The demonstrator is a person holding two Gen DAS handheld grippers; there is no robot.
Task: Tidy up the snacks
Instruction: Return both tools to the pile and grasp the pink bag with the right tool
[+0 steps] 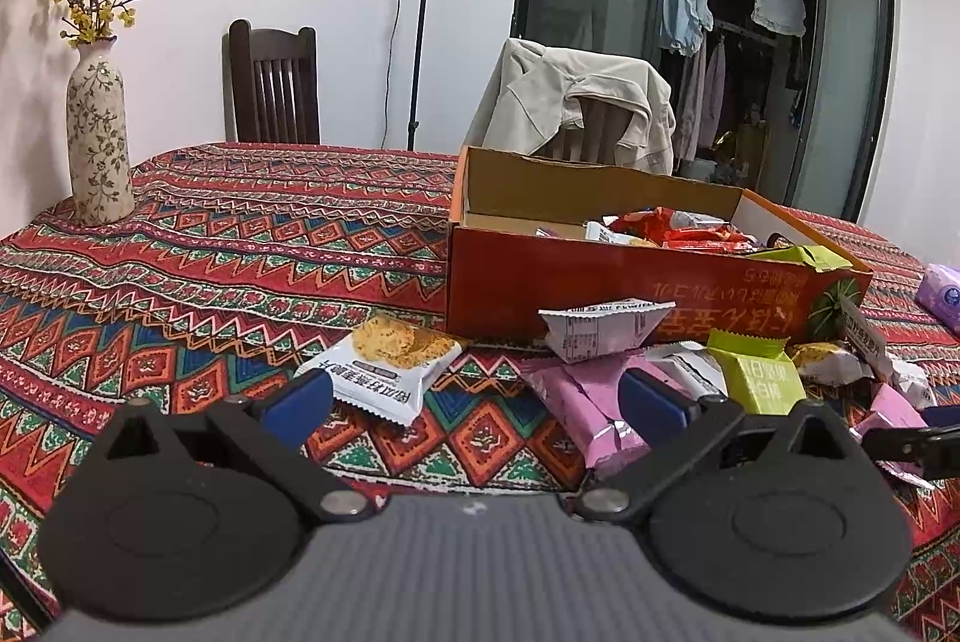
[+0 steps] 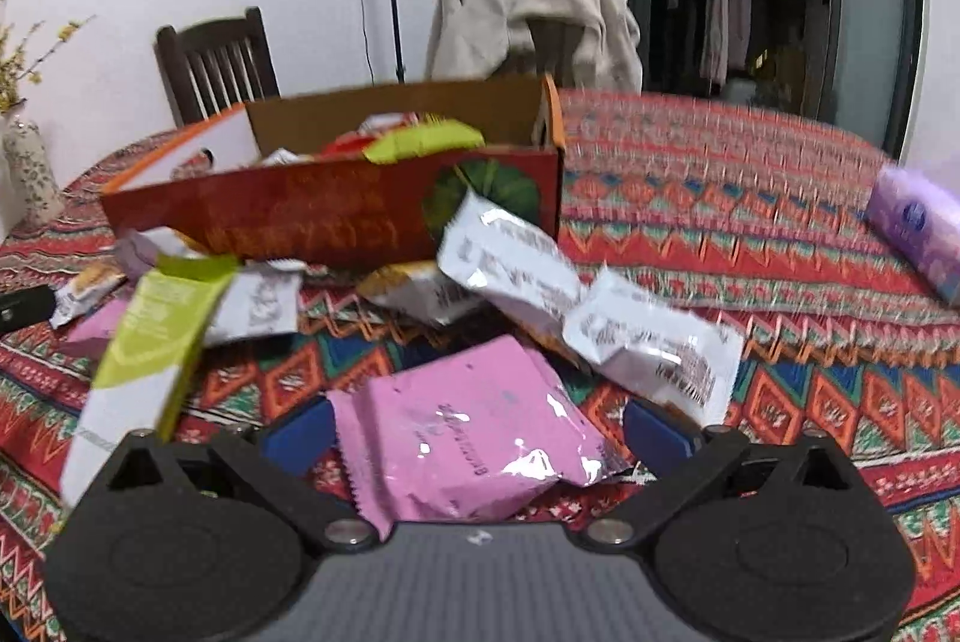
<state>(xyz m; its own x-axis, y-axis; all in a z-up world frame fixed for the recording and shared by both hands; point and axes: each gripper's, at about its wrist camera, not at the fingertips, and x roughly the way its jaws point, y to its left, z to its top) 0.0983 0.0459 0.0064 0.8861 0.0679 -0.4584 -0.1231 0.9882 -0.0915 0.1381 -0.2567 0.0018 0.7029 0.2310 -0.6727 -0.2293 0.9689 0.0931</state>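
Note:
An orange cardboard box (image 1: 600, 282) sits on the patterned tablecloth with red, white and green snack packets (image 1: 678, 231) inside. In front of it lies a loose heap: a white cookie packet (image 1: 384, 366), pink packets (image 1: 585, 402), a green packet (image 1: 759, 378) and a white packet (image 1: 600, 330) leaning on the box. My left gripper (image 1: 474, 402) is open just above the cloth, between the cookie packet and a pink one. My right gripper (image 2: 477, 435) is open with a pink packet (image 2: 468, 438) lying between its blue fingers (image 2: 300, 438). The box (image 2: 336, 216) stands behind the heap.
A flowered vase (image 1: 99, 132) with yellow blossoms stands at the table's far left. A purple tissue pack (image 2: 918, 228) lies at the right. Behind the table are a dark wooden chair (image 1: 273, 84), a chair draped with a beige jacket (image 1: 576, 102) and a light stand (image 1: 420, 12).

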